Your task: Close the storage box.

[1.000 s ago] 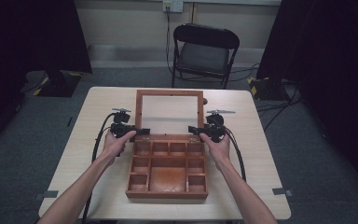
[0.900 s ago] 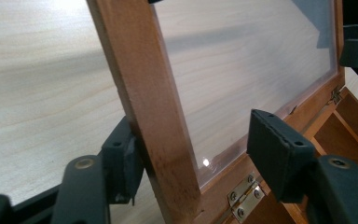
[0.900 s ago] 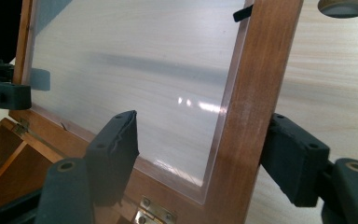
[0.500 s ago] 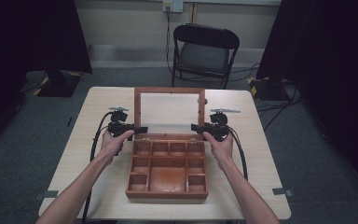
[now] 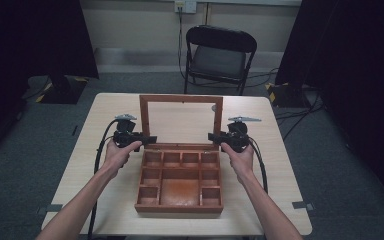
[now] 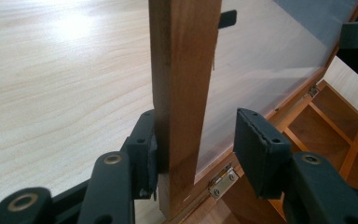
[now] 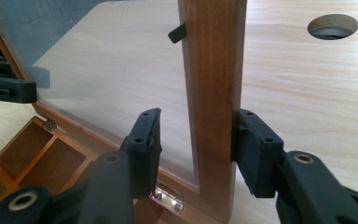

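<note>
On the pale wooden table (image 5: pixel 105 115), a shallow wooden box (image 5: pixel 180 182) sits open near the person's edge, its compartments bare. Lid (image 5: pixel 181 120) stands about upright on the far side, hinged along the box's back edge; a wood frame round a clear pane.

Left gripper (image 5: pixel 147 140): held in the left hand (image 5: pixel 117 152), reaching in level from the lid's left side. Left gripper view: the lid's side rail (image 6: pixel 182 93) stands between the jaws, low down near the hinge (image 6: pixel 221 179). One pad (image 6: pixel 147 149) touches the rail's outer face; the other pad (image 6: pixel 258 149) stands clear of the pane, a gap showing. Jaws have just been closing; not clamped on the rail.

Right gripper (image 5: pixel 215 136): held in the right hand (image 5: pixel 240 157), mirrored at the lid's right side. Right gripper view: the right rail (image 7: pixel 212 107) runs up between the jaws. Outer pad (image 7: pixel 254 144) lies against the rail; inner pad (image 7: pixel 144 144) sits off the pane with a gap. Jaws have just been closing here too; no firm grip seen.

Behind the table, a black folding chair (image 5: pixel 220 55) on grey carpet. A round cable hole (image 7: pixel 333 25) in the tabletop lies beyond the right rail.
</note>
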The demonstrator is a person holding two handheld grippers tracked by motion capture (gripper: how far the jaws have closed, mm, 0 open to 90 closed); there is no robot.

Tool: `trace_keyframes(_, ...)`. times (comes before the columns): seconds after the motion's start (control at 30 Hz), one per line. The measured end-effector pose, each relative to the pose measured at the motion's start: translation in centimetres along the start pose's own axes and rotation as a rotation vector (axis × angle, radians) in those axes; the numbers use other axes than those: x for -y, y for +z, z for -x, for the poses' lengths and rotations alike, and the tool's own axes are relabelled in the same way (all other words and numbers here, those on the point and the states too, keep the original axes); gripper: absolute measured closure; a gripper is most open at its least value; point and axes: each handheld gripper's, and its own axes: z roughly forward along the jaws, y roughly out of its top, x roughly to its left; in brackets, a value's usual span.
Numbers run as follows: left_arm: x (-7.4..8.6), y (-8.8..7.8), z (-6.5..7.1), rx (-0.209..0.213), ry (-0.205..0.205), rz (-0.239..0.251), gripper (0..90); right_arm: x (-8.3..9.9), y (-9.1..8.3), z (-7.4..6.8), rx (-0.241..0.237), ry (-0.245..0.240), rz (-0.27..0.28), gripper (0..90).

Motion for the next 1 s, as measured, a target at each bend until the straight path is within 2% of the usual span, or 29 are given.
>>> trace_keyframes(0.37,0.3,-0.5,0.3,0.002,0.022,-0.011,52.5,0.1,-0.4,-0.8,0.01,-0.019,-0.021,52.5)
trace_keyframes(0.57,0.2,-0.7,0.6,0.001,0.041,-0.014,51.5,0.0,-0.7,-0.7,-0.011,-0.002,-0.019,51.8)
trace_keyframes(0.77,0.0,-1.2,1.1,0.006,0.057,-0.012,49.4,0.2,-1.2,-1.0,-0.031,-0.01,-0.02,48.8)
trace_keyframes(1.0,0.1,-2.1,1.5,0.038,0.068,0.007,47.2,0.5,-1.9,-1.5,-0.055,-0.016,-0.03,42.6)
